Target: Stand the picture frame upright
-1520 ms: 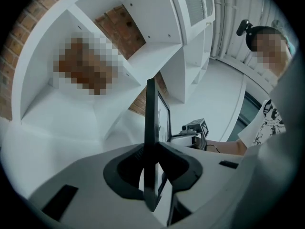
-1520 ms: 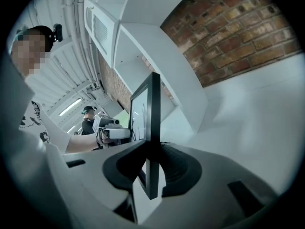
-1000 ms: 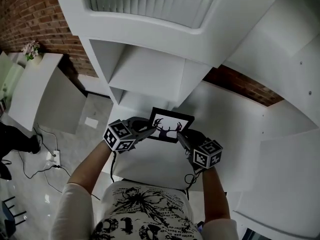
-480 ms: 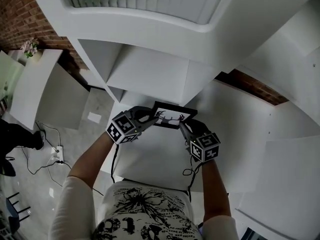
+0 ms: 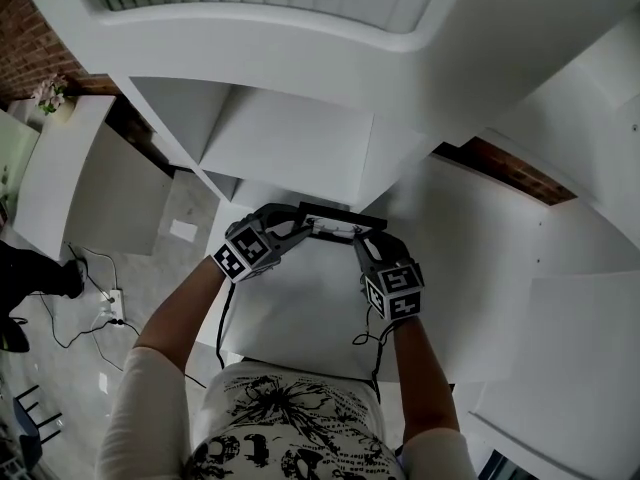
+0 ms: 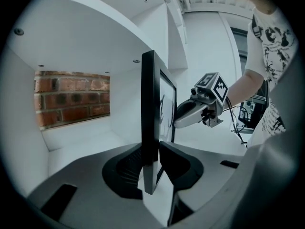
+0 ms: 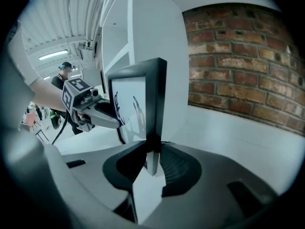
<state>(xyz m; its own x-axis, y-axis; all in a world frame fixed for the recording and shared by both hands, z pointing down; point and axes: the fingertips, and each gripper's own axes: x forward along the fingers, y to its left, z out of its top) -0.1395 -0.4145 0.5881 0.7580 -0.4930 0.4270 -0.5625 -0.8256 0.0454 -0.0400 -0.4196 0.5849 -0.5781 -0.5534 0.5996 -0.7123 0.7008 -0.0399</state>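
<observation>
The black picture frame (image 5: 338,220) with a deer print stands nearly upright on the white shelf (image 5: 300,313), seen from above as a thin dark bar. My left gripper (image 5: 298,230) grips its left edge and my right gripper (image 5: 362,242) its right edge. In the left gripper view the frame (image 6: 153,118) rises edge-on between the left gripper (image 6: 152,163) jaws; these jaws are opening slightly while the pads still touch the frame. In the right gripper view the frame (image 7: 143,104) is pinched by the right gripper (image 7: 151,155).
The shelf niche has white side walls and a brick back wall (image 6: 71,97), also seen as the brick wall (image 7: 238,66). More white shelves (image 5: 290,138) rise above. A power strip with cables (image 5: 108,308) lies on the floor at left. A person stands in the background (image 7: 64,78).
Both grippers have tilted the frame up from leaning back, with its print visible, to nearly vertical, and moved it slightly deeper into the shelf.
</observation>
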